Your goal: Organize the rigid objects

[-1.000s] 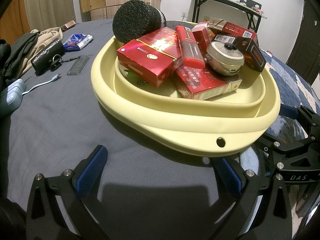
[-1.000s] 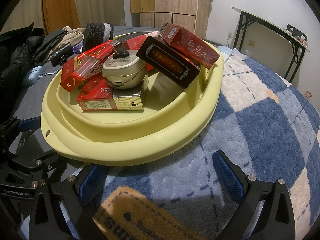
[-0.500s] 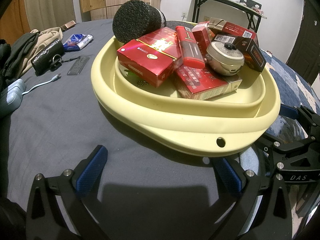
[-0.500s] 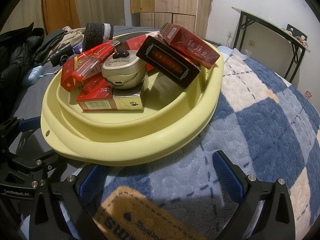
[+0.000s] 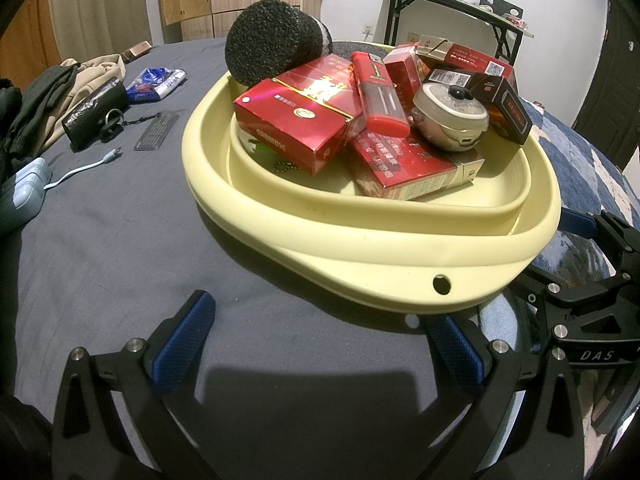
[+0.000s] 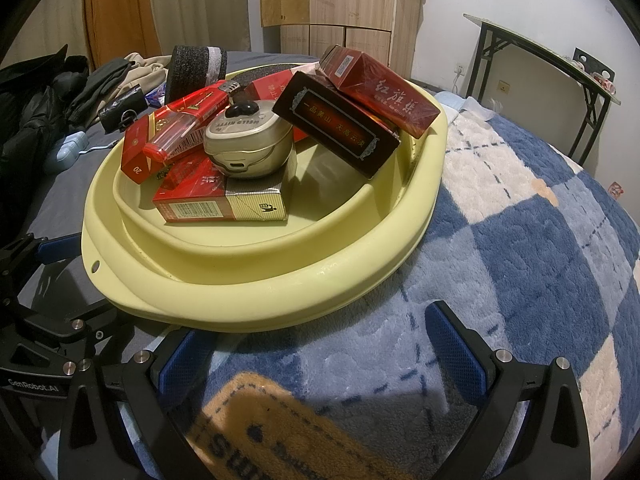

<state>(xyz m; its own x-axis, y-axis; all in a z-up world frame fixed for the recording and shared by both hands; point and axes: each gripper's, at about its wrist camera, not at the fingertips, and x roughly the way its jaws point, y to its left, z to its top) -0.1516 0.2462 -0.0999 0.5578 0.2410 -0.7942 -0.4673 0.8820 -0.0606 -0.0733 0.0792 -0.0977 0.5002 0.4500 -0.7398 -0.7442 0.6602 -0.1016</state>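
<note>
A pale yellow basin (image 5: 360, 256) (image 6: 280, 280) sits on the bed, piled with several red cigarette boxes (image 5: 296, 120) (image 6: 380, 92), a dark box (image 6: 336, 124), a red lighter (image 5: 378, 92) (image 6: 188, 120), a round silver case (image 5: 448, 116) (image 6: 250, 140) and a black foam roll (image 5: 268, 48) (image 6: 194, 66). My left gripper (image 5: 320, 340) is open just short of the basin's near rim, with nothing between its fingers. My right gripper (image 6: 316, 352) is open too, over the blue checked blanket, beside the basin's other side. Each gripper shows at the edge of the other's view.
On the grey sheet to the left lie a black pouch with keyring (image 5: 96, 112), a blue wrapper (image 5: 156, 82), a white cable (image 5: 84, 168), a pale blue case (image 5: 24, 192) and clothes (image 5: 52, 92). A blue checked blanket (image 6: 540, 240) covers the right. A black-framed table (image 6: 560, 64) stands behind.
</note>
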